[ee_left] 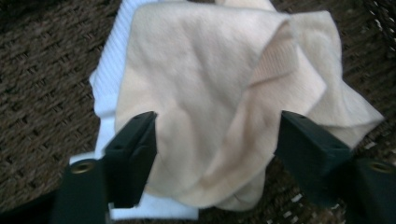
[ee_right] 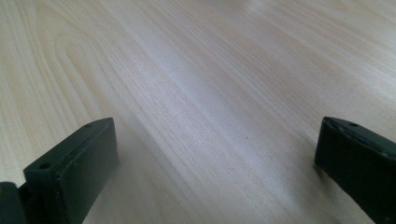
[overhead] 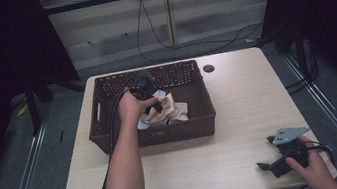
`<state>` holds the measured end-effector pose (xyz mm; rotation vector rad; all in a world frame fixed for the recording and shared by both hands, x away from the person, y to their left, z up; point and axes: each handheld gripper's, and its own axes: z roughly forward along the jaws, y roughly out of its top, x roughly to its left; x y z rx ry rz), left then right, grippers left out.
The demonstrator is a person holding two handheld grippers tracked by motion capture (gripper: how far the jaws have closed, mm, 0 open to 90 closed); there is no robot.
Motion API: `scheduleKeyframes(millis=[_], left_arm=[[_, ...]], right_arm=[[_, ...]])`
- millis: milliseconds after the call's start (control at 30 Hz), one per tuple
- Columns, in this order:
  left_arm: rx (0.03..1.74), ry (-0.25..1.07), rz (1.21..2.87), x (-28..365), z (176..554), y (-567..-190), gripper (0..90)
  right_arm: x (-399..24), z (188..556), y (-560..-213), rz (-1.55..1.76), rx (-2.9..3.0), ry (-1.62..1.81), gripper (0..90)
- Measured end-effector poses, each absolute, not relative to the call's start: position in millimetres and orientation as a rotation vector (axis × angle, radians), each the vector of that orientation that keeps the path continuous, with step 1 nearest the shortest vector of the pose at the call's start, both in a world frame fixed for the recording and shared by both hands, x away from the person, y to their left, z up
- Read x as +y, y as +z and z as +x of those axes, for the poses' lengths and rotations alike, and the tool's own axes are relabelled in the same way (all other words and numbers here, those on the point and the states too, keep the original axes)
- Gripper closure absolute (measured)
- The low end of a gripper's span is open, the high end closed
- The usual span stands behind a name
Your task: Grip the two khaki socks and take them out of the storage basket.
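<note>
My left tongs (ee_left: 217,154) straddle the beige cloth (ee_left: 219,93) part-open, pads not yet pinching; light, limp, non-slip, best pinched at its bunched middle fold.

A pale wooden table (overhead: 239,109) stands on grey floor (overhead: 30,160) (black cables (overhead: 189,46) trail behind).

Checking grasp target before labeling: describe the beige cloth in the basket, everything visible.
The beige cloth looks like soft, fleecy fabric, crumpled and folded over itself, with a ribbed band showing in one fold. It lies on a white ribbed cloth on the floor of the dark wicker basket. The left tool straddles it, jaws either side; contact with the pads isn't clear.
</note>
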<state>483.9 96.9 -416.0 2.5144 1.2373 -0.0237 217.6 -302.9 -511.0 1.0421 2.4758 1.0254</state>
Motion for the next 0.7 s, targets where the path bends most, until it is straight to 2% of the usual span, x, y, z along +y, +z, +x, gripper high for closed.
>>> scheduleKeyframes(millis=[167, 267, 333, 367, 400, 433, 467, 500, 533, 700], left_arm=[[1.249, 0.015, 2.505, 92.9, 489.7, -420.8, 39.1], [1.262, 0.004, 2.478, 90.3, 491.9, -425.3, 44.3], [1.262, 0.039, 2.504, 87.8, 491.8, -426.8, 51.2], [1.244, 0.026, 2.508, 87.0, 492.1, -428.0, 51.2], [1.262, 0.018, 2.513, 86.7, 491.6, -428.2, 61.0], [1.266, 0.015, 2.516, 86.8, 491.5, -427.9, 78.6], [1.282, 0.004, 2.505, 86.6, 491.0, -427.0, 78.6], [1.284, 0.001, 2.52, 86.3, 489.9, -424.1, 86.4], [1.261, -0.011, 2.534, 87.0, 489.0, -420.9, 88.9], [1.269, -0.038, 2.513, 96.9, 485.6, -404.4, 89.0]], right_arm=[[-302.8, 217.7, -511.0, 1.042, 2.476, 1.024, 0.0], [-302.9, 217.7, -511.0, 1.04, 2.475, 1.023, 0.0], [-302.9, 217.7, -511.0, 1.041, 2.475, 1.023, 0.0], [-302.9, 217.7, -511.0, 1.041, 2.475, 1.023, 0.0], [-303.0, 217.8, -511.0, 1.04, 2.475, 1.026, 0.0], [-302.9, 217.7, -511.0, 1.04, 2.476, 1.024, 0.0], [-302.9, 217.7, -511.0, 1.04, 2.476, 1.024, 0.0], [-303.0, 217.8, -511.0, 1.039, 2.476, 1.026, 0.0], [-302.9, 217.8, -511.0, 1.038, 2.475, 1.023, 0.0], [-302.9, 217.7, -511.0, 1.04, 2.476, 1.024, 0.0]])
